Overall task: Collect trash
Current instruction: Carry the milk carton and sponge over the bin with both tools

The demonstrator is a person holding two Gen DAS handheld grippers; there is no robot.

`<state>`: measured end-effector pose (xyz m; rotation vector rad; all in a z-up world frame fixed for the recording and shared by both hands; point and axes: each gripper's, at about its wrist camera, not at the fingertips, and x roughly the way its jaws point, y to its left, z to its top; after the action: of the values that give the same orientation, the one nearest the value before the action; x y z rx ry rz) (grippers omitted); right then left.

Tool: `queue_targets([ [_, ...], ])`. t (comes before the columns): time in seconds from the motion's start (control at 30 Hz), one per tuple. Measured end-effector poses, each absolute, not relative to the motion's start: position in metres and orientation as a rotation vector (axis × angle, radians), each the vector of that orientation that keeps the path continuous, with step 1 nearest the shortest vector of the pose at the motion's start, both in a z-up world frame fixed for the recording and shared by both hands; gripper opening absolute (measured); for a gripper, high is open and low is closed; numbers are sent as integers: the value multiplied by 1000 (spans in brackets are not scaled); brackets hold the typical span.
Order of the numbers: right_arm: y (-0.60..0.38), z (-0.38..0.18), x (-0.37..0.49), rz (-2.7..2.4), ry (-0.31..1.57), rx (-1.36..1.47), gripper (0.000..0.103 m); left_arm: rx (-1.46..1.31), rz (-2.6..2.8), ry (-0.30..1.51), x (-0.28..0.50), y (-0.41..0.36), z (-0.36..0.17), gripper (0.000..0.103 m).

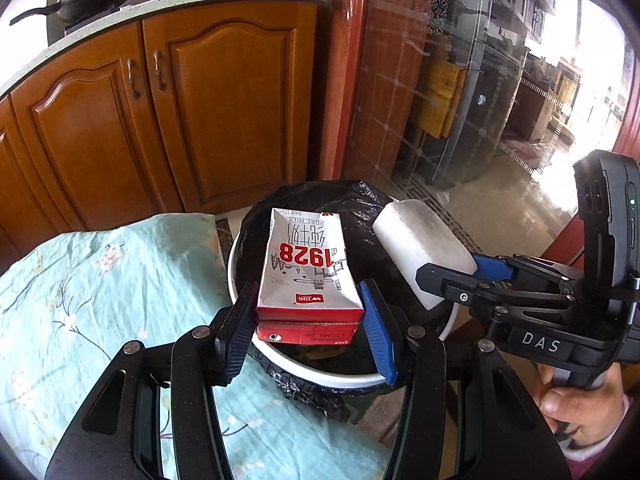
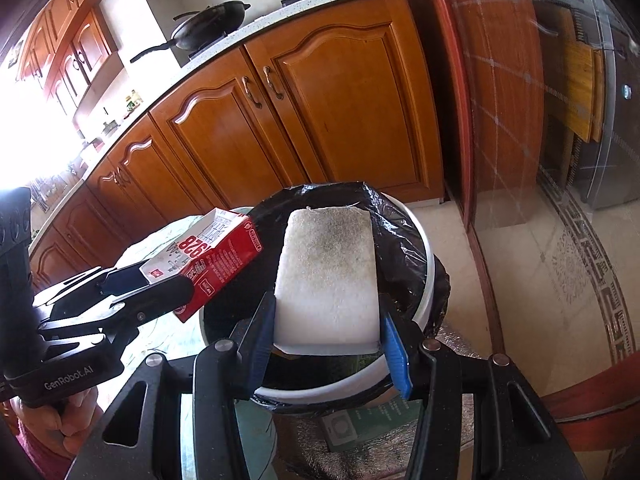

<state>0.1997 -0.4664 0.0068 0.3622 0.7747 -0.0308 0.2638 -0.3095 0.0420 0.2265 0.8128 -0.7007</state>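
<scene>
Both are over the lined bin (image 1: 448,326): left gripper (image 1: 308,320) clamps the light, crushable milk carton (image 1: 306,268) by its base, right gripper (image 2: 326,344) squeezes the squishy sponge (image 2: 330,276) at 12 o'clock.

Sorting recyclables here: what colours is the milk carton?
The milk carton is white with red base and red "1928"; clearest in the left wrist view.

Your table (image 1: 48,360) at nine o'clock in the left wrist view wears a pale green floral cloth (image 1: 100,280). At its three o'clock edge, the white bin (image 2: 424,296) with a black liner (image 2: 400,216) stands on the tiled floor (image 2: 540,280).
</scene>
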Motion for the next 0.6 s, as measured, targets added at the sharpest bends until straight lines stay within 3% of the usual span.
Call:
queue_targets([
  [0.6,-472,-3,219,-33,833,336,50,243,-687,877,284,-328,19,50],
])
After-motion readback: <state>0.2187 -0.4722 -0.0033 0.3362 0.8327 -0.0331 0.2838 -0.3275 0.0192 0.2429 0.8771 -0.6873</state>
